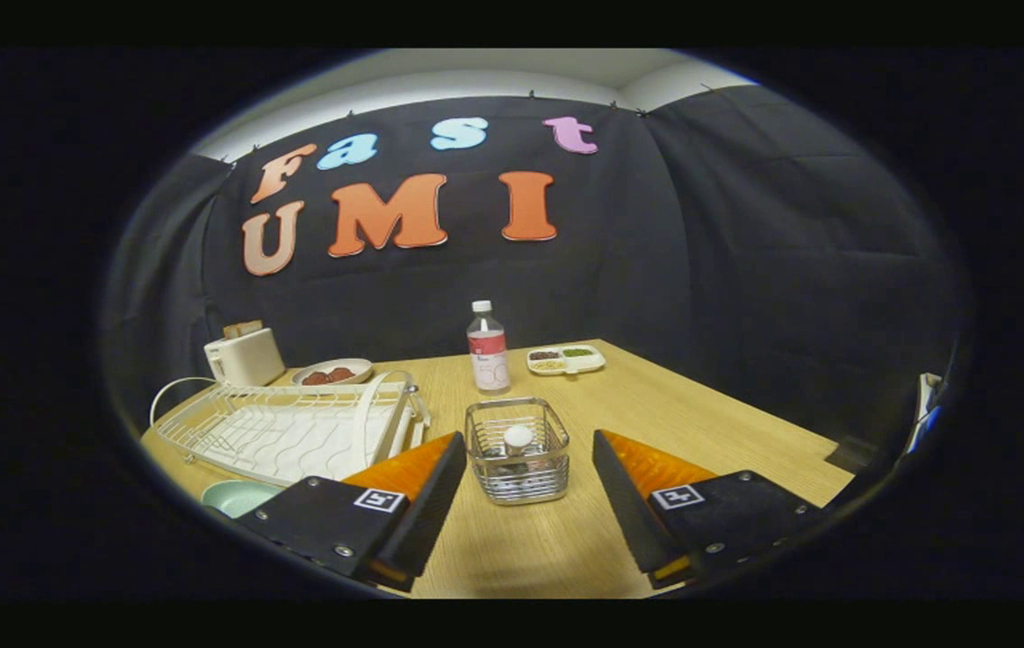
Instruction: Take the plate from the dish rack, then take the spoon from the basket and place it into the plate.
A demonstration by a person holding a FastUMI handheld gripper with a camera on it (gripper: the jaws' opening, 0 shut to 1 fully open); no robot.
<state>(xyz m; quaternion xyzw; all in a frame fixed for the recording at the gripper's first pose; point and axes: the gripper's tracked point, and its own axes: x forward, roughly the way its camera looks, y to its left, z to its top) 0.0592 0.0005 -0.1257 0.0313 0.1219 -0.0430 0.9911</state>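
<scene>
A: Where are the fingers?
B: The gripper [527,450] stands released, jaws wide apart, grasping nothing. The wire basket [517,452] sits between the fingertips at twelve o'clock, the spoon [517,438] upright inside it.
A: And the plate?
B: The green plate [236,496] lies on the wooden table [656,405] at nine o'clock, just before the white dish rack [291,430]. A bottle [488,348] stands beyond the basket.

A staged recording booth is shown: black cloth walls [746,252] are hung around a wooden table [656,405] set with a toaster [244,357] and dish rack [291,432].
</scene>
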